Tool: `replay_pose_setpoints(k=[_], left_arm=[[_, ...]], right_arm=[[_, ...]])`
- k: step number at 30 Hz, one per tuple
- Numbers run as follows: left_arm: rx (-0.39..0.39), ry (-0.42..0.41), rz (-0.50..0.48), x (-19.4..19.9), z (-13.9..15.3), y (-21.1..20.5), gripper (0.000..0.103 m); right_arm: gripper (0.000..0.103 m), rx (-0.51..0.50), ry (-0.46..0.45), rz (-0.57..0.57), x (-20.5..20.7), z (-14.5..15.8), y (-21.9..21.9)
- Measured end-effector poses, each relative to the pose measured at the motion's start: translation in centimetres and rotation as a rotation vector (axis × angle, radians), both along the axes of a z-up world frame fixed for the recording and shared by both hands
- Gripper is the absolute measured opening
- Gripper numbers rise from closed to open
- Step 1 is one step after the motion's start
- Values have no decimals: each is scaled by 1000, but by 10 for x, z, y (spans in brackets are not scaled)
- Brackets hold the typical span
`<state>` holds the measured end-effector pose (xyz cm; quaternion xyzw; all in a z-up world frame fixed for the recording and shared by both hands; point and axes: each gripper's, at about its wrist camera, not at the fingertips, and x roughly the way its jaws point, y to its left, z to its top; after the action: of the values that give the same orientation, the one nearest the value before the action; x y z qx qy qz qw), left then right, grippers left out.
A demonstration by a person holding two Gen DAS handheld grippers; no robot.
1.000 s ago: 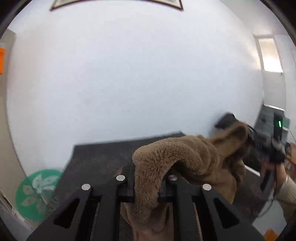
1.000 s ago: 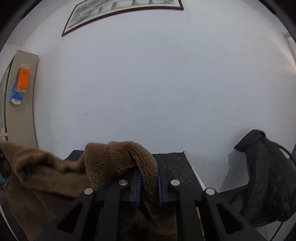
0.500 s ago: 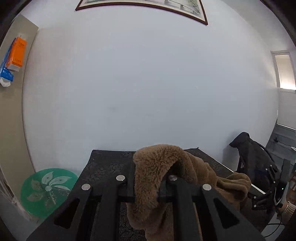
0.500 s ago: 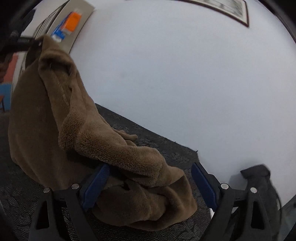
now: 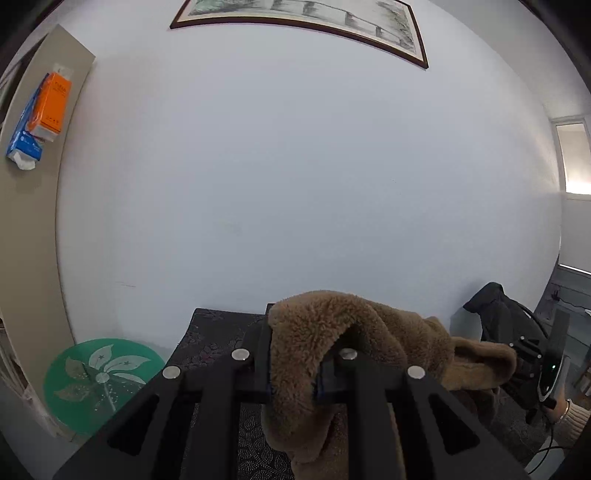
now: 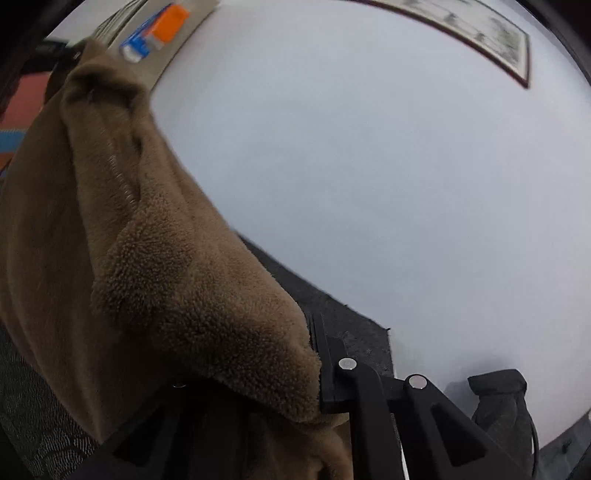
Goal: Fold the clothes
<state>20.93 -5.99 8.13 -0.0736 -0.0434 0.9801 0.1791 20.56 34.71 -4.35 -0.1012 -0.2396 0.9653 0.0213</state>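
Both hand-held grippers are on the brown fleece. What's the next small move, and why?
Probably draw the two apart to pull the cloth taut. The left hand-held gripper is shut on a bunched fold of the brown fleece. The right hand-held gripper seems to pinch another edge. The cloth between them sags in folds above the dark table cover, so it likely won't lie flat yet.

Home room: framed picture (image 5: pixel 303 22), tissue packs (image 5: pixel 37 118)
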Motion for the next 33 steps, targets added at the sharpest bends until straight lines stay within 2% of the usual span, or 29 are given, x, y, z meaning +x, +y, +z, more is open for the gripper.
replay_pose_setpoints(k=[6,8,12,15,19,25,33], left_arm=[[30,143,-36,24,43,3,20],[39,203,-45,36,61,2,20],[61,309,-33,57,93,-10,20],[74,379,-13,73,116,-23,21],[84,462,32,99,141,-29,22],[87,585,122,146,170,-28,27],[78,723,168,197,191,-13,39]], right_arm=[[12,-163,334,-144,30,77,36],[12,-173,438,-167,41,106,43],[12,-189,564,-163,57,156,44],[12,-203,643,-151,72,187,18],[12,-184,763,-141,128,231,-40],[12,-103,881,-142,179,255,-82],[12,22,1044,-202,235,253,-103]])
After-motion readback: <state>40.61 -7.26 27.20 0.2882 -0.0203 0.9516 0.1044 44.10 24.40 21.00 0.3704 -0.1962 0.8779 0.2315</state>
